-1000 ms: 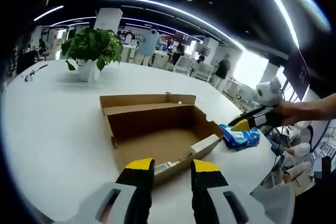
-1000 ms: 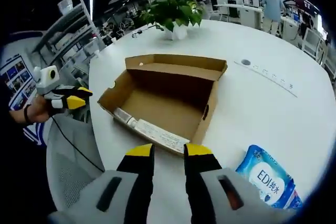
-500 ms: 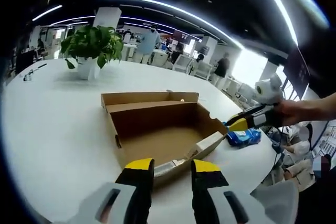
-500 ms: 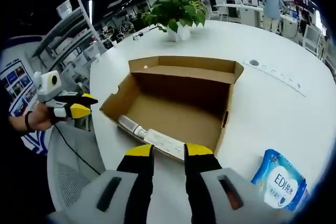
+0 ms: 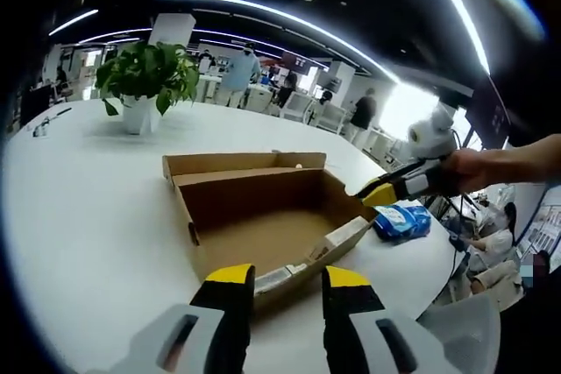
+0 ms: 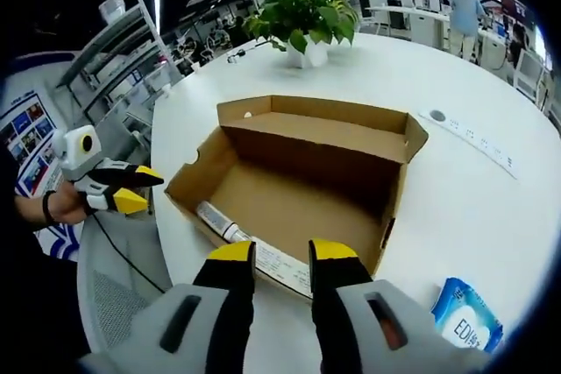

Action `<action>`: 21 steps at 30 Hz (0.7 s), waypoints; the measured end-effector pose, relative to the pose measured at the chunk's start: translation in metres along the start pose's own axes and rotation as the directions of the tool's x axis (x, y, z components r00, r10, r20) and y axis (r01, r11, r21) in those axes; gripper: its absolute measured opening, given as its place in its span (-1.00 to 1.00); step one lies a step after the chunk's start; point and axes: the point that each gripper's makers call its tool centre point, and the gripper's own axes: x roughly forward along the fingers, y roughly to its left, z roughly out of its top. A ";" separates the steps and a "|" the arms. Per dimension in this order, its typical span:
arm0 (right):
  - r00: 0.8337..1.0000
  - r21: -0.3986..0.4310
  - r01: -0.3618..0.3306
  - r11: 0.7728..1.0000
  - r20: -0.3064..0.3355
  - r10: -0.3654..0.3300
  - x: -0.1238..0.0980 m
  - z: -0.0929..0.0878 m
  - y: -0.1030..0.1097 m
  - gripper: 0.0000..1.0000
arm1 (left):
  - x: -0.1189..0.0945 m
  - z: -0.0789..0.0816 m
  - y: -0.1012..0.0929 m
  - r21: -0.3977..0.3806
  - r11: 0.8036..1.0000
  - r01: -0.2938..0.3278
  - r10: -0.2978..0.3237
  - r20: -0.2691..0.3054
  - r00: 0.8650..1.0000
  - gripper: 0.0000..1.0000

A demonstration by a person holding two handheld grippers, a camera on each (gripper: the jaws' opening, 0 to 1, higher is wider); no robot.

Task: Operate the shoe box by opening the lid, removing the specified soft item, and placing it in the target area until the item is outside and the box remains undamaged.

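one open cardboard box point(image 6: 298, 190), one blue wipes pack point(image 6: 466, 326), one potted plant point(image 6: 307, 28), two grippers: left gripper point(image 5: 280, 279), right gripper point(image 6: 282, 253).

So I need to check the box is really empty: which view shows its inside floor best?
The right gripper view: it looks down into the open shoe box, showing most of the bare brown floor with nothing on it. The left gripper view sees the box at a lower angle, so its near wall hides part of the floor.

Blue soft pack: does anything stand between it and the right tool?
Nothing visible does. The blue soft pack lies on the white table outside the shoe box, beside the right tool.
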 end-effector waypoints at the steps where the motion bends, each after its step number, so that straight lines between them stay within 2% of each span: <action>1: 1.000 -0.007 -0.001 1.000 -0.008 0.001 0.002 0.001 -0.001 -0.56 | -0.001 -0.001 0.000 -0.001 1.000 0.002 -0.002 -0.001 1.000 -0.38; 7: 0.999 -0.034 -0.004 0.999 -0.046 0.002 0.008 0.000 -0.001 -0.54 | -0.001 -0.004 0.002 0.008 1.000 0.006 -0.006 -0.007 1.000 -0.37; 12: 0.994 -0.097 -0.008 0.995 -0.108 -0.003 0.012 -0.005 0.000 -0.51 | 0.000 -0.004 0.004 0.000 1.000 0.006 -0.006 -0.002 1.000 -0.37; 16: 0.990 -0.086 -0.029 0.996 -0.140 0.016 0.017 -0.009 0.002 -0.50 | 0.000 -0.004 0.005 -0.005 1.000 0.008 -0.008 0.002 1.000 -0.37; 21: 0.980 -0.112 -0.054 0.992 -0.197 0.031 0.022 -0.015 -0.001 -0.44 | -0.001 -0.003 0.007 -0.005 1.000 0.006 -0.006 0.009 1.000 -0.36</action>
